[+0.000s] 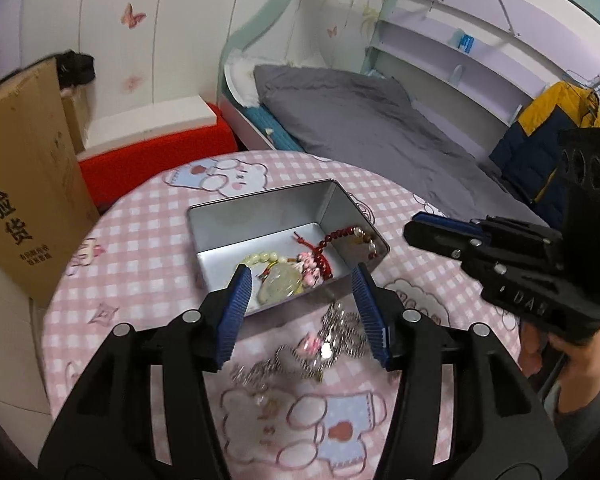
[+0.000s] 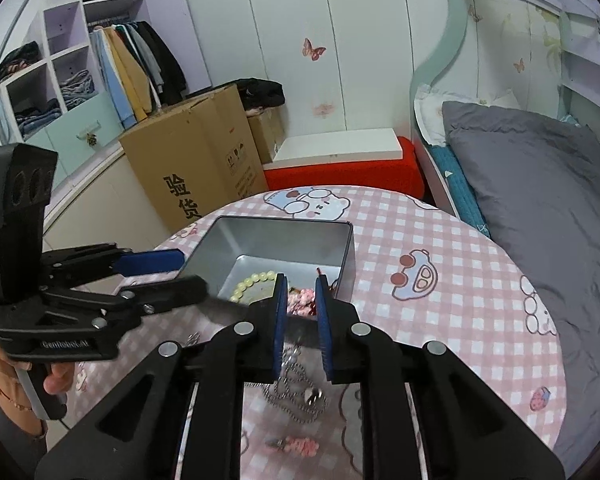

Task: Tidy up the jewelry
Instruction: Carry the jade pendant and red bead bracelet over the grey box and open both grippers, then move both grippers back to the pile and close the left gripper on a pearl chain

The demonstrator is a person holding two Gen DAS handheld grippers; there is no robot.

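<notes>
I read the silver chain (image 1: 320, 344) as the piece still to be put away: it lies in a loose heap on the desk (image 1: 148, 240), just outside the near wall of the open tin (image 1: 260, 216), with its long run slanting from near-left toward the tin's near-right corner. My left hand-held gripper (image 1: 304, 312) sits directly over it, jaws apart with the heap showing between them and nothing pinched. My right hand-held gripper (image 2: 302, 320) has its jaws only narrowly apart, pads bare; it comes in from the chain's other side. The chain (image 2: 300, 384) shows below its fingertips. Both are close; I judge the left better placed, since its jaws already straddle the heap. The tin already holds the pale bead bracelet (image 1: 260, 258), pendant (image 1: 278, 286) and red beads (image 1: 332, 240).
</notes>
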